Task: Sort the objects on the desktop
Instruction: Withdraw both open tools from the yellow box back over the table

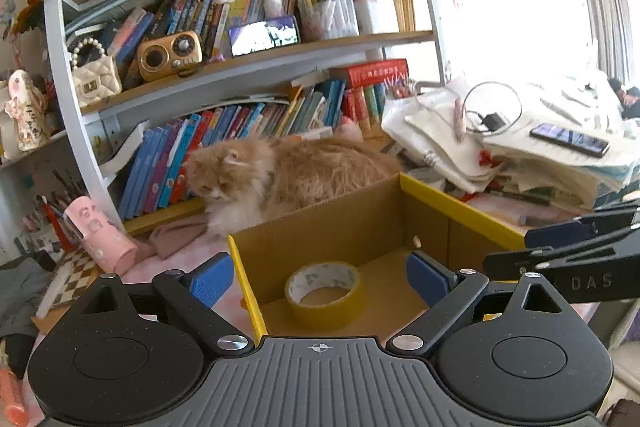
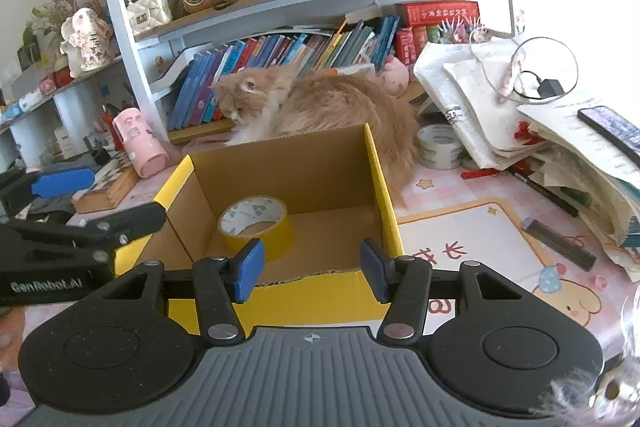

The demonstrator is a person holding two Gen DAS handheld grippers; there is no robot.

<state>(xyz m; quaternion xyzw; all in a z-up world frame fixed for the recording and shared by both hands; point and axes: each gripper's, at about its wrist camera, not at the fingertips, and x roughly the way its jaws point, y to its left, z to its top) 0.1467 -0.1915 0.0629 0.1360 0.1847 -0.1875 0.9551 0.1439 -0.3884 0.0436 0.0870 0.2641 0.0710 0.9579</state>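
Cluttered desk, yellow tape roll inside cardboard box, just beyond both released, empty tongs.

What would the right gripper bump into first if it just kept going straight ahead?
Probably the near wall of the yellow box, which lies just beyond the right gripper; if it cleared that, the tape roll inside. Depth is unclear.

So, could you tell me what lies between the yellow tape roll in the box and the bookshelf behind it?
The box's back wall, then an orange cat lying before the bookshelf; tape roll. Right wrist view shows it best.
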